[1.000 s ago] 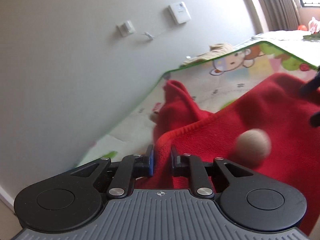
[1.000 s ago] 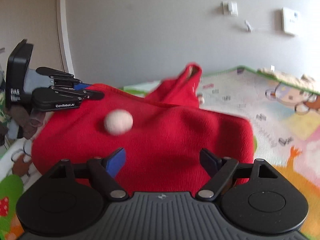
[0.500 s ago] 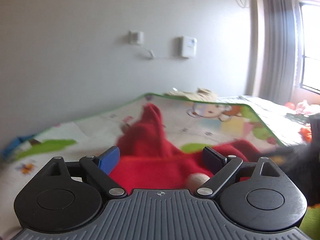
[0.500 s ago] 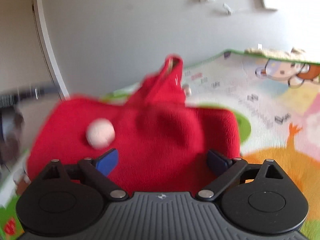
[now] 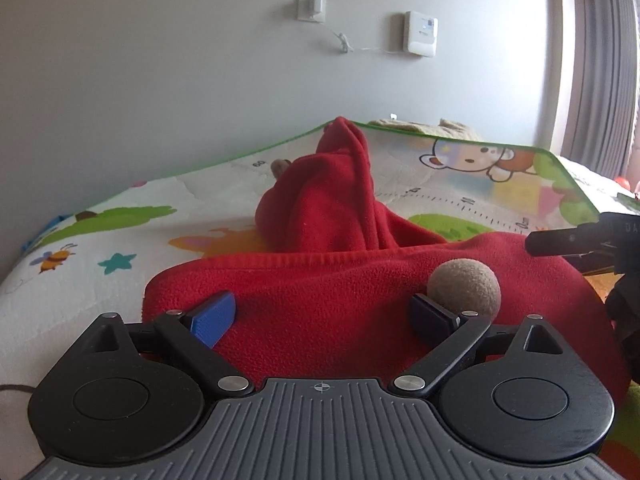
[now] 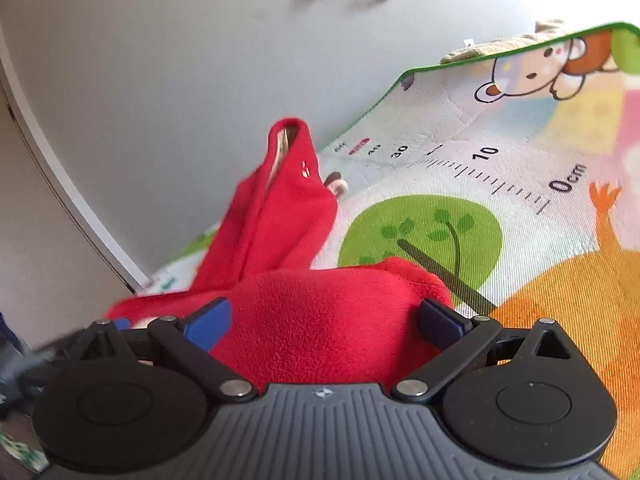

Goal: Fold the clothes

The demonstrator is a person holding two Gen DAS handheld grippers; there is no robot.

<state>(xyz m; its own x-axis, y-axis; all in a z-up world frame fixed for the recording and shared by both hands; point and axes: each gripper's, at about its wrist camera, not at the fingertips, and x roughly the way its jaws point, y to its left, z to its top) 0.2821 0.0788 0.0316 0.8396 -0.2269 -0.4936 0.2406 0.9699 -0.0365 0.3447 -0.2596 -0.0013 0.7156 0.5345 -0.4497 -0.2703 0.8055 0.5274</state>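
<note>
Both tools, left and right, opening wide, gripless over the red fleece garment.

Soft daylight, fairly bright, coming in from the curtain side at the right of the left wrist view; wall evenly lit, darker toward the left. No hard shadows, no glare. Strong fisheye bend: the play mat edge and the white trim curve, corners vignetted dark. Left wrist view sharp. Right wrist view tilted, with smear at lower left and soft edges on the red garment.
</note>
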